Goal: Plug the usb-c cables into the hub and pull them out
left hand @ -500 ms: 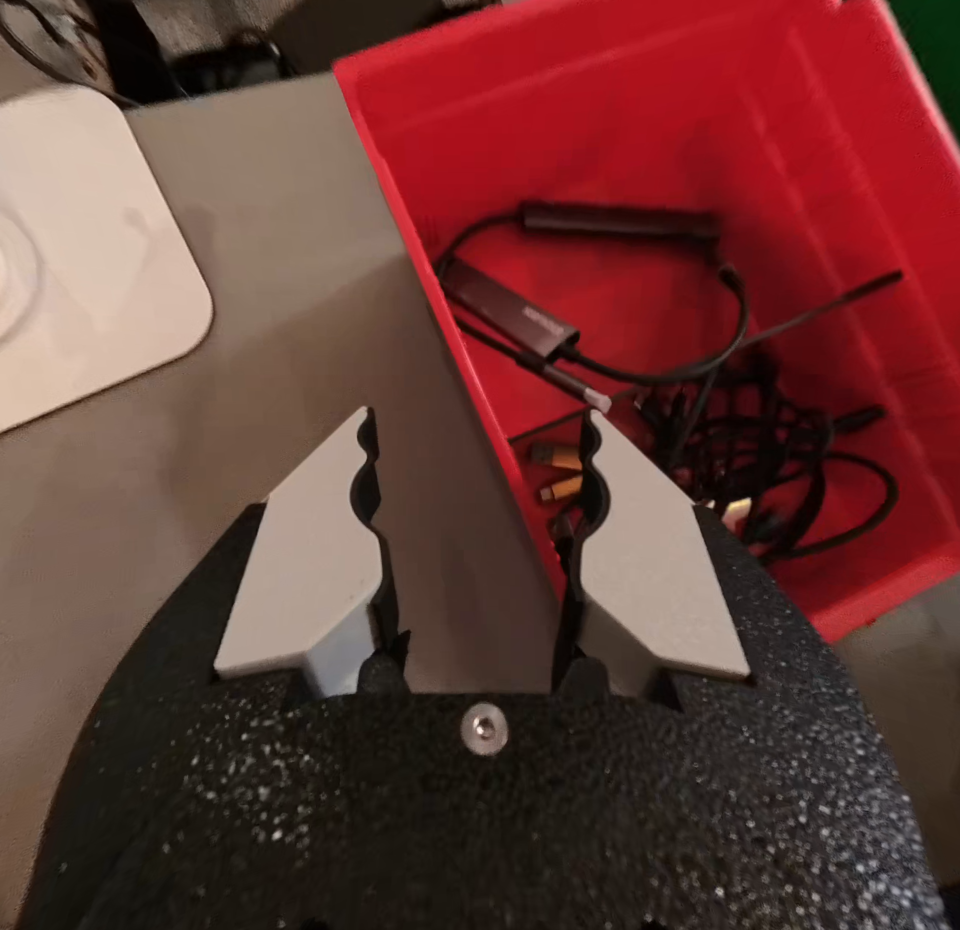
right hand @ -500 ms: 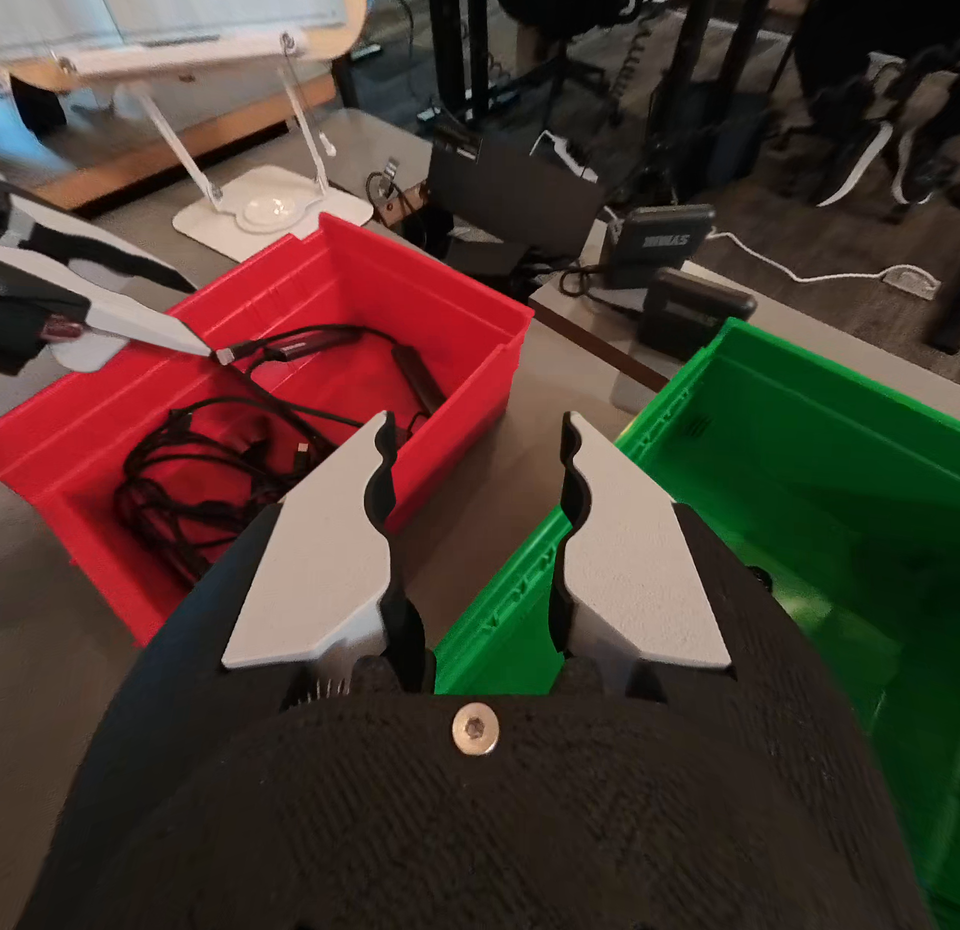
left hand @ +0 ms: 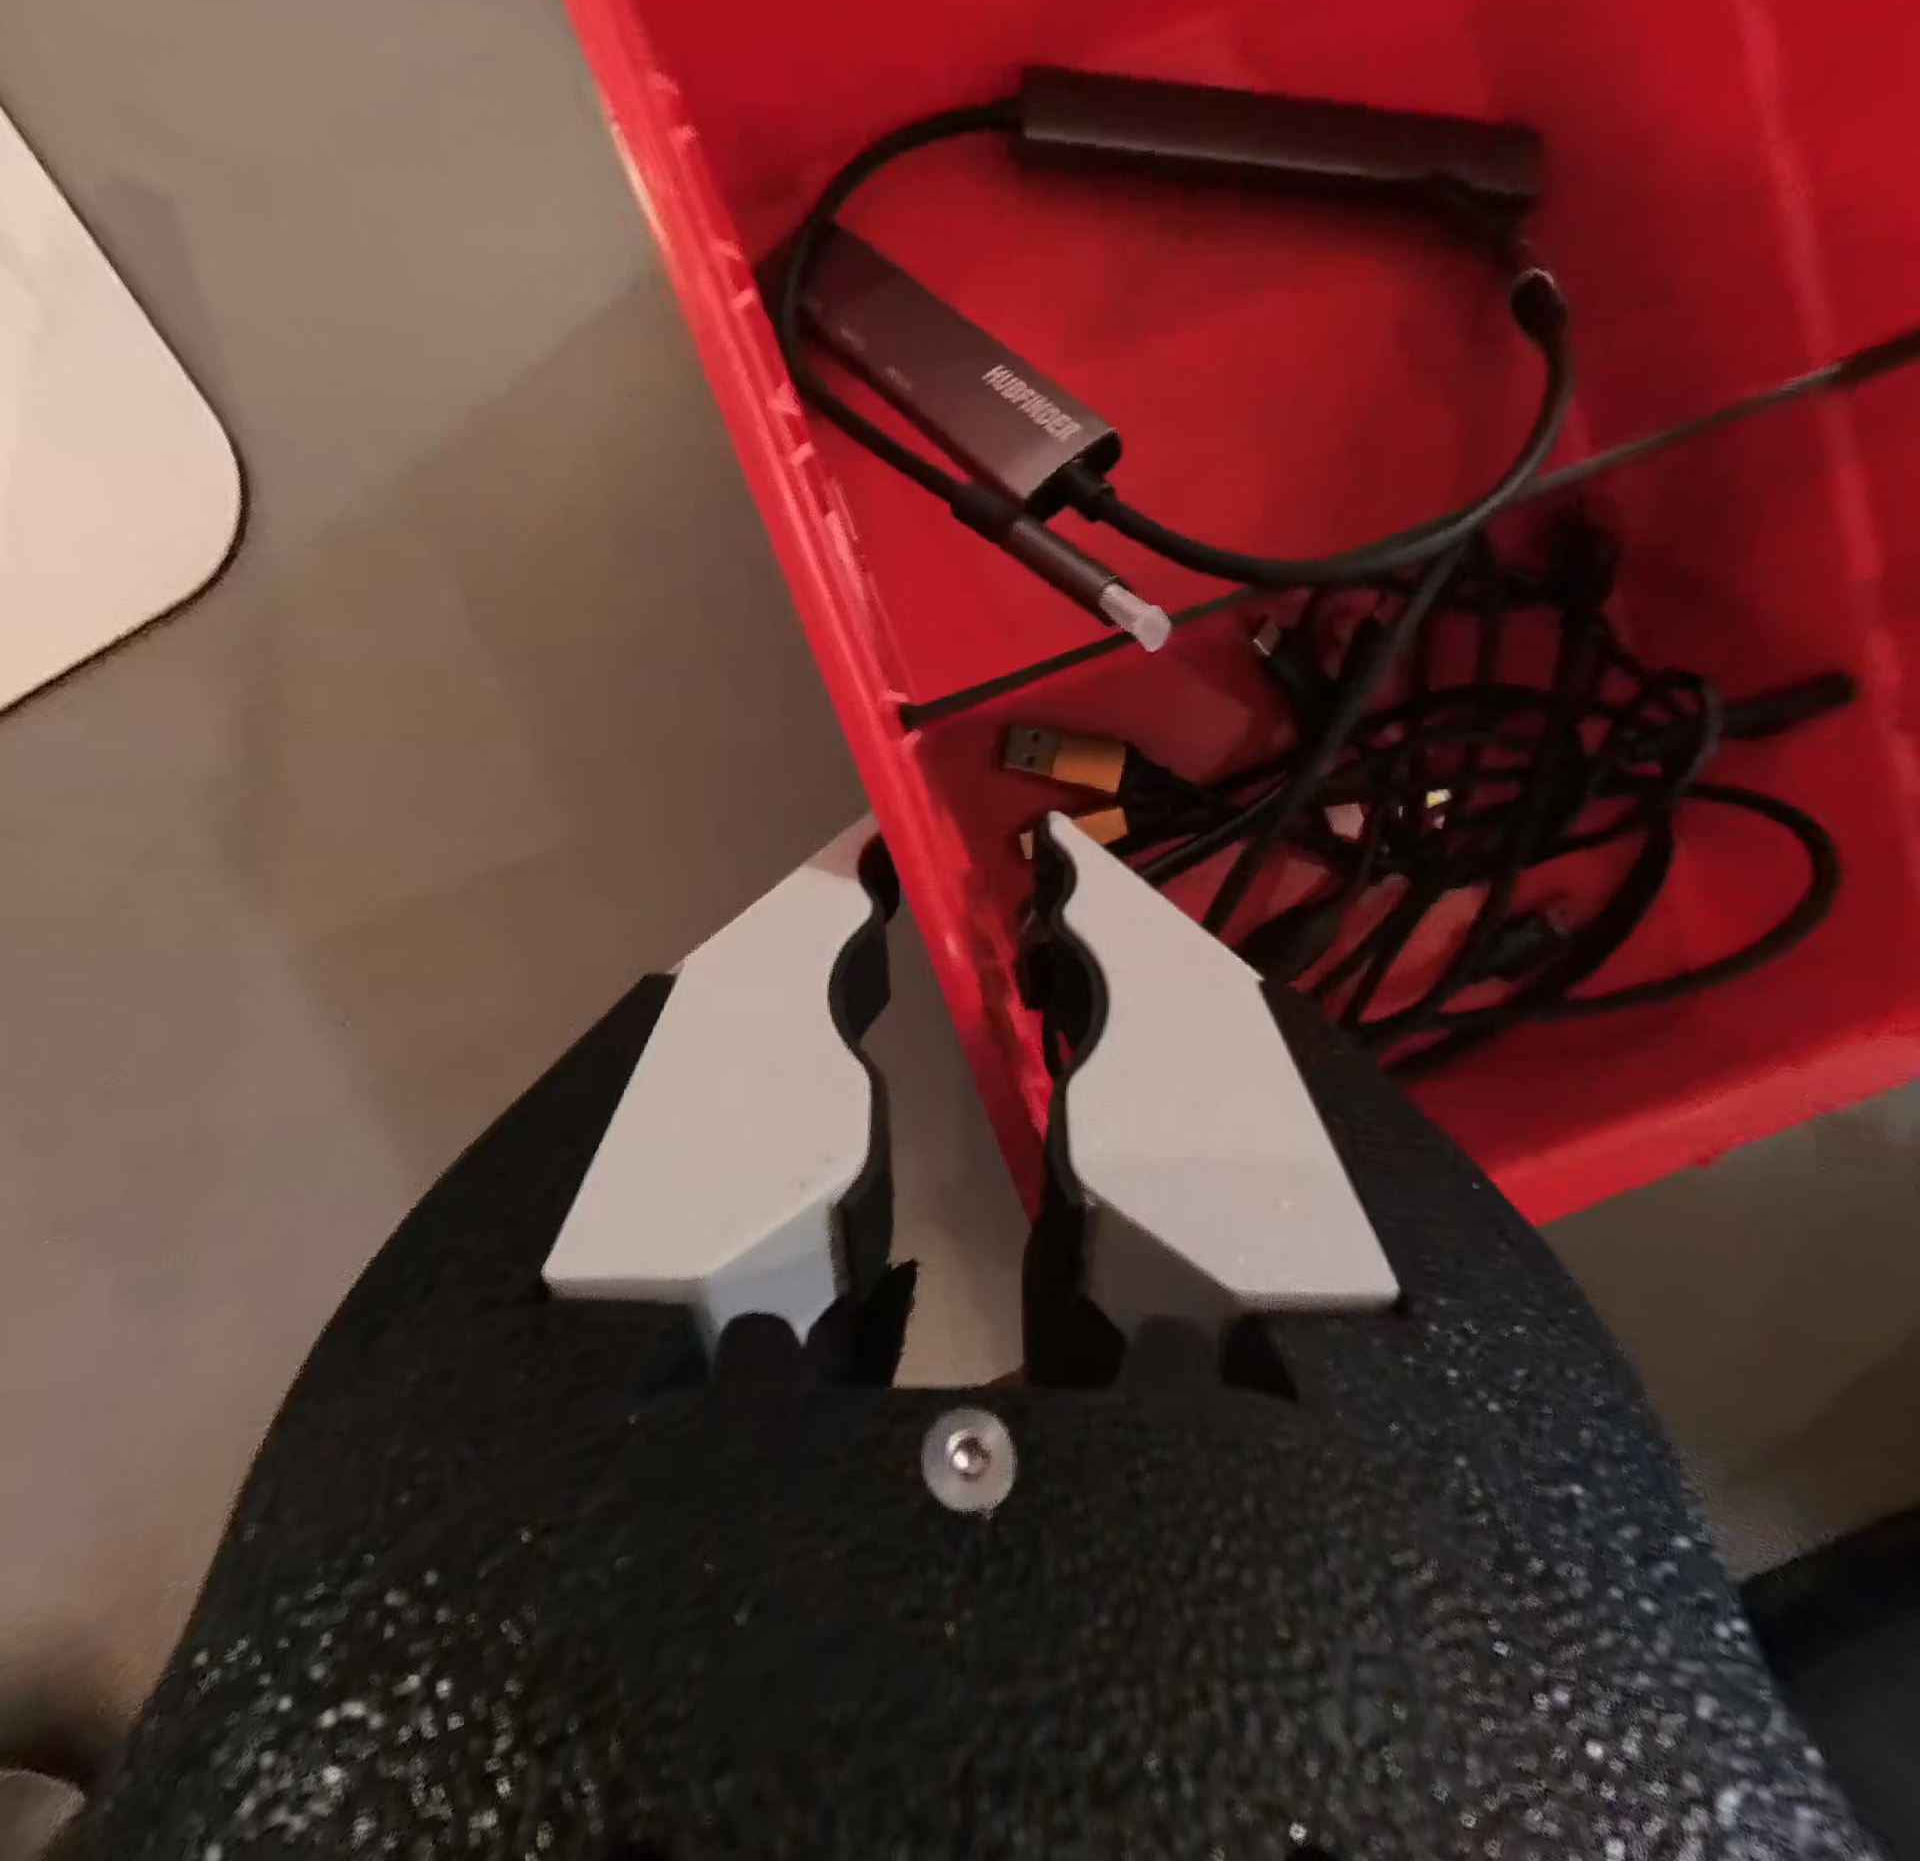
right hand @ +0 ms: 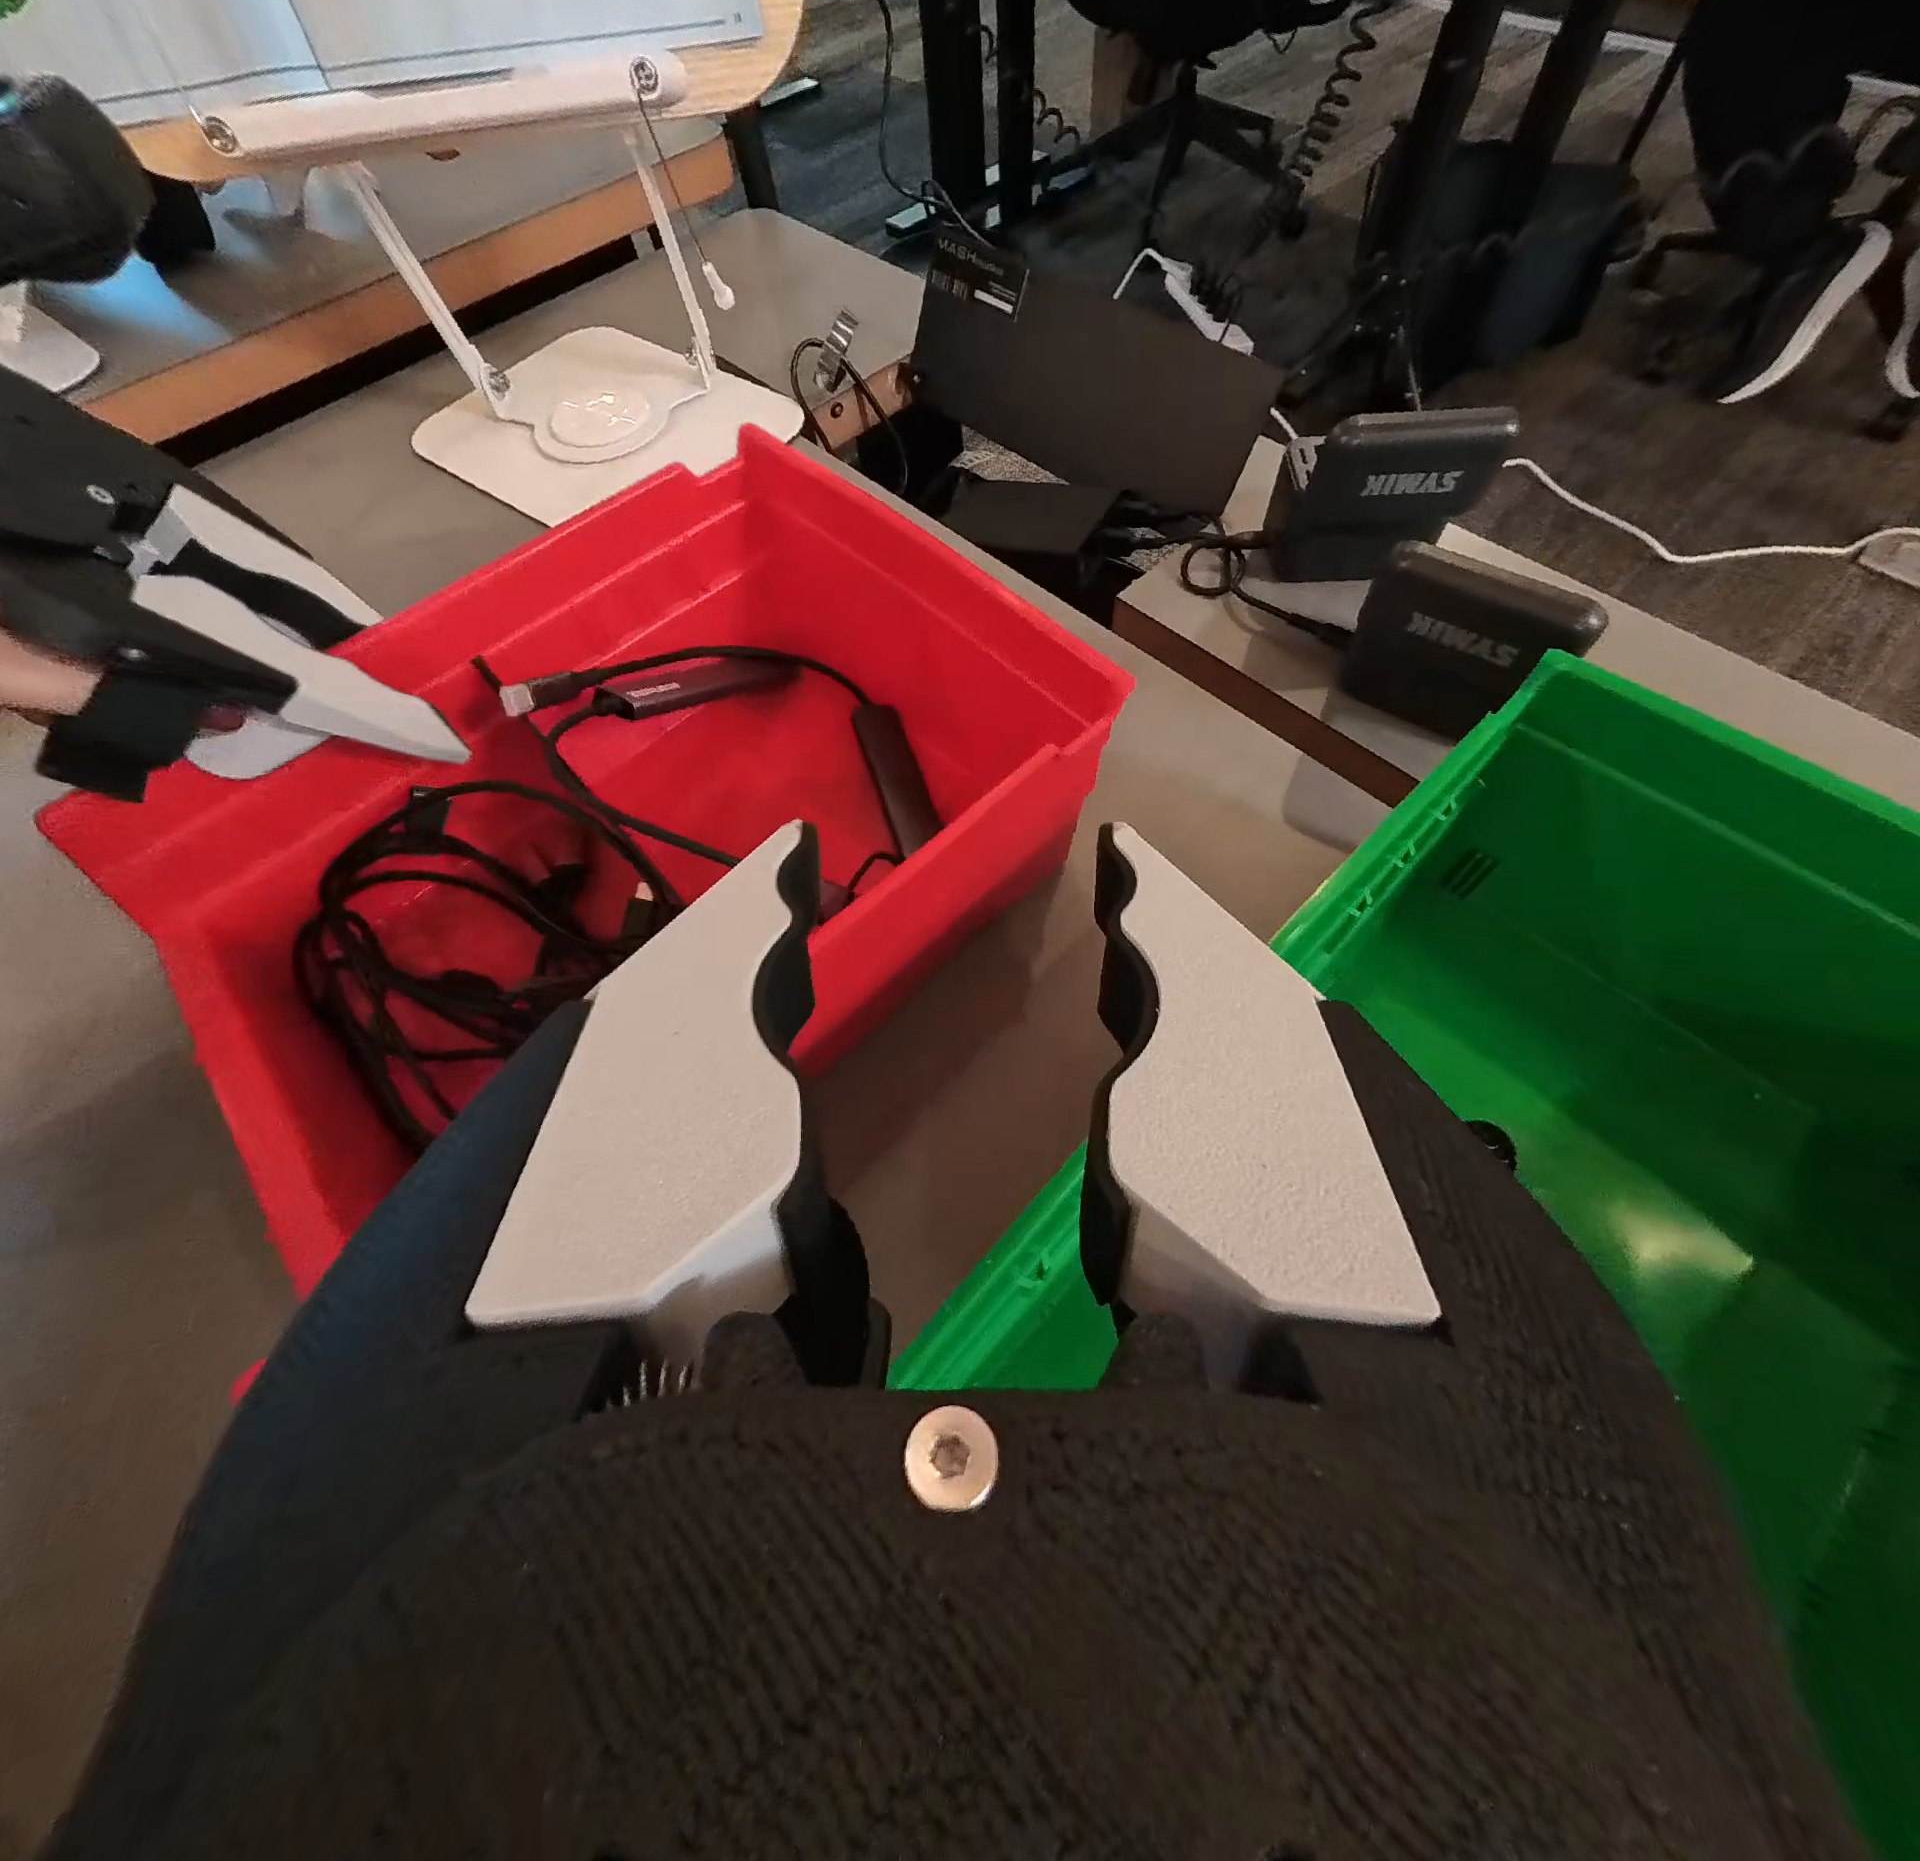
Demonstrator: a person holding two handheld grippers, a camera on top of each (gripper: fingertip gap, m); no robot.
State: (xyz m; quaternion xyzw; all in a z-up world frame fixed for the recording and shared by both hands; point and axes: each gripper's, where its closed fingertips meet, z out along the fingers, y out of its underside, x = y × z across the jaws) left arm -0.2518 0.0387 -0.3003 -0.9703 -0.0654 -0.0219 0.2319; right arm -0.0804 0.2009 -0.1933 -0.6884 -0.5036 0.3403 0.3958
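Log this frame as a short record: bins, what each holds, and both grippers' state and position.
red bin: holds two dark hubs, and, plus a tangle of black cables
loose plug: silver-tipped connector lying unplugged beside the nearer hub
green bin: nothing visible inside
left gripper: open, holding nothing, fingers on either side of the red bin's wall in its own view
right gripper: open, holding nothing, above the table between the two bins
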